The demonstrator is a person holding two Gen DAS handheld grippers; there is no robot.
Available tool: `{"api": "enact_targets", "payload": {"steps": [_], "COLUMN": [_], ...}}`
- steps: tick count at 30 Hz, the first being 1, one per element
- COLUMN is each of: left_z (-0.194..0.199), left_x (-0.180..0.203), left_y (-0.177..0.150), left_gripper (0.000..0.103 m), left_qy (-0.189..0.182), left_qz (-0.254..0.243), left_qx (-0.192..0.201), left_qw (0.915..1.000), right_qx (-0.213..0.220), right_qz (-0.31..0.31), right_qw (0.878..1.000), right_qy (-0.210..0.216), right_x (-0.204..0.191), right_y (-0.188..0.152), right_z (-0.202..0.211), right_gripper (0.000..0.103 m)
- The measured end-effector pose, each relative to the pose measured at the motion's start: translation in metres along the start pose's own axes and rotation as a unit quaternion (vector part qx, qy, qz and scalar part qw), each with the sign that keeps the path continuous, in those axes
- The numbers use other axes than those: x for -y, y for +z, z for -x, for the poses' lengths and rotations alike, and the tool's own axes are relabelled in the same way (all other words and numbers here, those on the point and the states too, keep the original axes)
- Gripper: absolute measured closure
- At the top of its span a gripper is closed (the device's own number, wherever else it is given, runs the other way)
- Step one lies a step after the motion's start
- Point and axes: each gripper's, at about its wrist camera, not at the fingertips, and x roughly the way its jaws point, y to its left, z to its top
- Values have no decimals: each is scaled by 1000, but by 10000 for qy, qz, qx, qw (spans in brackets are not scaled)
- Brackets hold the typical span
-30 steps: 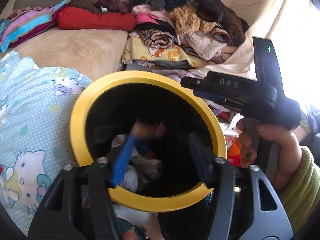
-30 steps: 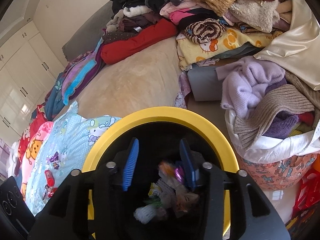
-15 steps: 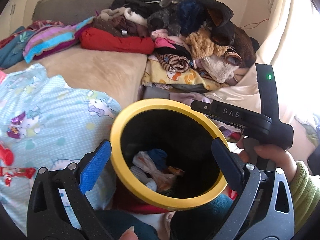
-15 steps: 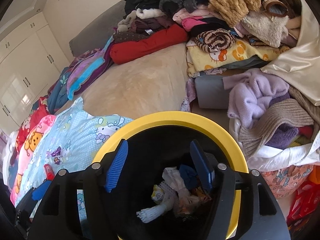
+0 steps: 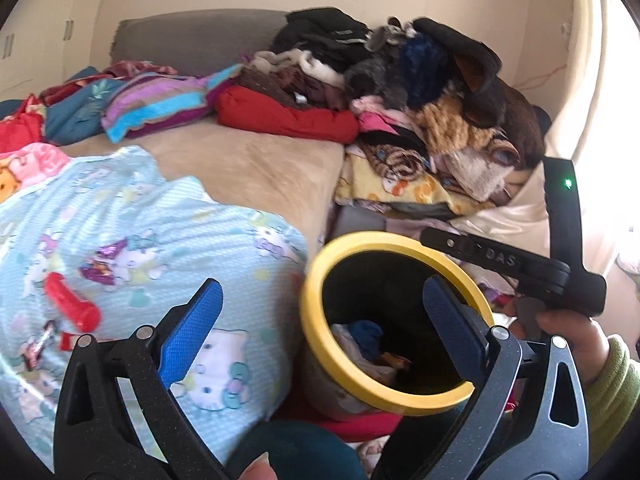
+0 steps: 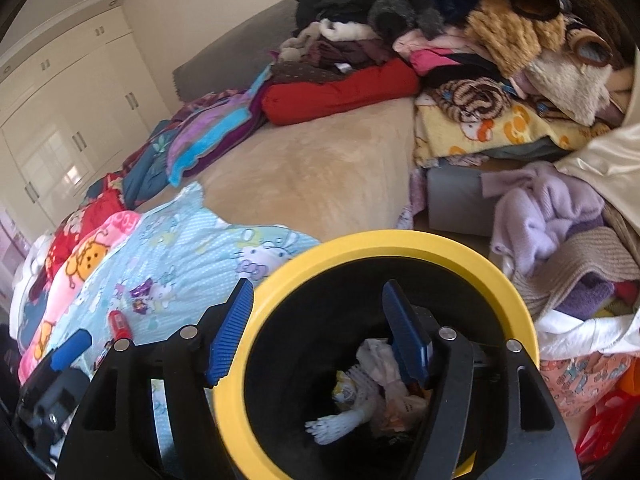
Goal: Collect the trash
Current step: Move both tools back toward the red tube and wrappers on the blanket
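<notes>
A black bin with a yellow rim (image 5: 320,276) (image 6: 516,304) stands beside the bed, with crumpled wrappers and tissue (image 6: 372,388) (image 5: 360,344) at its bottom. My left gripper (image 5: 320,324) is open and empty, its jaws wide, straddling the bin's left rim. My right gripper (image 6: 320,336) is open and empty above the bin, its right finger over the opening. On the light-blue Hello Kitty blanket (image 5: 132,216) lie a red tube (image 5: 72,308) (image 6: 120,324), a purple foil wrapper (image 5: 104,264) (image 6: 140,292) and a small wrapper (image 5: 36,344).
The beige bed (image 6: 304,176) carries piled clothes and plush toys (image 5: 432,92) at the back and right. A lilac sweater (image 6: 548,208) and knitwear lie right of the bin. White wardrobes (image 6: 68,120) stand at the left.
The left gripper opened wide, dropped a wrapper into the bin, then pulled back and swung left toward the blanket. The right gripper opened wider and shifted slightly left.
</notes>
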Motion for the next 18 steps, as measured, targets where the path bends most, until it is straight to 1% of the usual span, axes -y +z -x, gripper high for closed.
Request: {"api": "enact_targets", "payload": {"steps": [4,12,18], "left_z": [15,40,54], "left_x": [-16,-44,-62], "left_y": [4,9,9], "left_gripper": [11,11,11], "left_qy": [120,428,604], "left_qz": [172,375,518], "left_qx": [177,456,573], "left_qw": [9996,9973,9952], "right_qx": [12,-33,-88], "right_qz": [118,545,882], "right_qw": [9997,9971,9935], "right_qy": [202,527,714], "right_x": [-17,-59,-88], "right_y": [-1,-6,-13], "right_z": [1,0,-1], "right_gripper": [37,35,33]}}
